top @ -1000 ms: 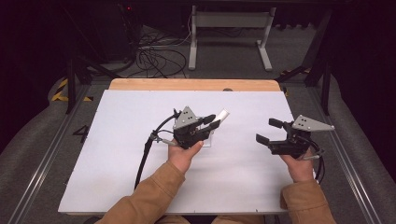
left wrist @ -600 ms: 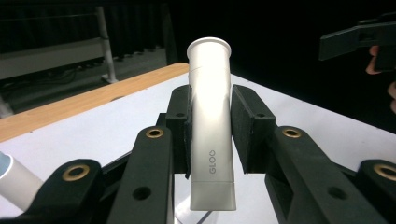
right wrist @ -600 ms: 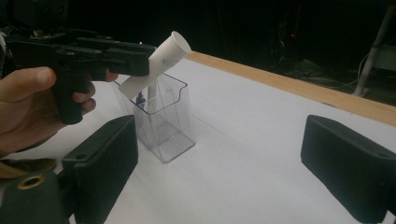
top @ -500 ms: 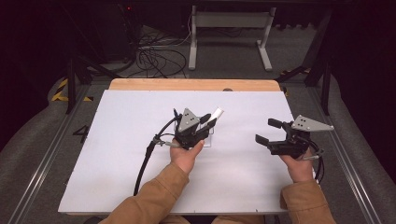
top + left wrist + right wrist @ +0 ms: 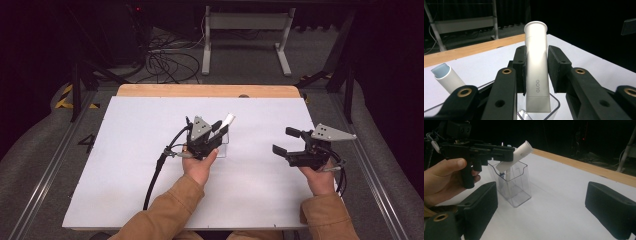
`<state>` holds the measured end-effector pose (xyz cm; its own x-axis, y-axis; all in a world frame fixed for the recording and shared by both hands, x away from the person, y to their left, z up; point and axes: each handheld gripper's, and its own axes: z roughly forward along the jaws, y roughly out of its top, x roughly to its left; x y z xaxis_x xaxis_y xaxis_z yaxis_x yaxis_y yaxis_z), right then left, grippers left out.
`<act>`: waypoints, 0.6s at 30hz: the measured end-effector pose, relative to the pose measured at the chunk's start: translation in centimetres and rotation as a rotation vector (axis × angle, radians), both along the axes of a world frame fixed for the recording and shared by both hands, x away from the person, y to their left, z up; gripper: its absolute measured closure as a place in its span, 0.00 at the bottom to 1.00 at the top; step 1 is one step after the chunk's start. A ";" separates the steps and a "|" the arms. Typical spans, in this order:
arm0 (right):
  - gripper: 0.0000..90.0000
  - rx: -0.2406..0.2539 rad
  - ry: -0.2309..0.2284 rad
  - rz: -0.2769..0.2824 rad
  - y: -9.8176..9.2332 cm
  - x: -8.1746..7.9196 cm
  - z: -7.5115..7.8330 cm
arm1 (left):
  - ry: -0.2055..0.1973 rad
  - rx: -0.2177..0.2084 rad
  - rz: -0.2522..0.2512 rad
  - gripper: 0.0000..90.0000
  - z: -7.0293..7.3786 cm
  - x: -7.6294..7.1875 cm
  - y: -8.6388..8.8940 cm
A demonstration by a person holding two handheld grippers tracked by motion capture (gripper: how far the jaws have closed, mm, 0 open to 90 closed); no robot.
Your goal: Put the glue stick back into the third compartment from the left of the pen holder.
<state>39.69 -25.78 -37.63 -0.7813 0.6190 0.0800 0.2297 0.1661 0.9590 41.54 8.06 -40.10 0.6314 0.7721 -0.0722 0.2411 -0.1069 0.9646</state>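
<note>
Glue stick (image 5: 536, 67) pinched by left claw (image 5: 536, 72) hangs half inside clear holder (image 5: 510, 185) below it, release remaining; right claw (image 5: 541, 202) spread.

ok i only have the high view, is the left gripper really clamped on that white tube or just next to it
Observer: clamped. In the left gripper view the left gripper has a black pad on each side of the white tube.
Operator: is the tube out of the box yet
Observer: no. The right gripper view shows it tilted, with its lower end inside the clear box.
Operator: anything else in there
Observer: yes, a second stick with a pale blue top leans in the box, beside the held one.
</note>
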 end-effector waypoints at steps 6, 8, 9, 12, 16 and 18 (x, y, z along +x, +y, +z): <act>0.13 0.001 0.000 0.004 0.0 0.0 0.0 | 0.012 0.016 0.015 0.78 -0.4 0.1 -0.3; 0.13 0.001 -0.001 0.004 0.0 0.0 0.0 | 0.016 0.011 0.016 0.78 -0.5 0.1 -0.4; 0.13 0.001 -0.001 0.004 0.0 0.0 0.0 | 0.010 0.016 0.016 0.78 -0.5 0.2 -0.4; 0.13 0.003 -0.002 0.008 0.0 0.0 0.0 | 0.017 0.024 0.019 0.78 -0.7 0.2 -0.6; 0.13 0.004 -0.006 0.015 0.1 -0.1 0.1 | 0.021 0.038 0.024 0.78 -1.0 0.4 -0.7; 0.13 0.005 -0.007 0.018 0.1 0.0 0.0 | 0.024 0.041 0.029 0.78 -1.1 0.4 -0.8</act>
<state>39.65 -25.71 -37.58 -0.7930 0.6043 0.0774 0.2195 0.1650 0.9616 41.97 7.30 -41.15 0.6075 0.7925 -0.0546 0.2674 -0.1392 0.9535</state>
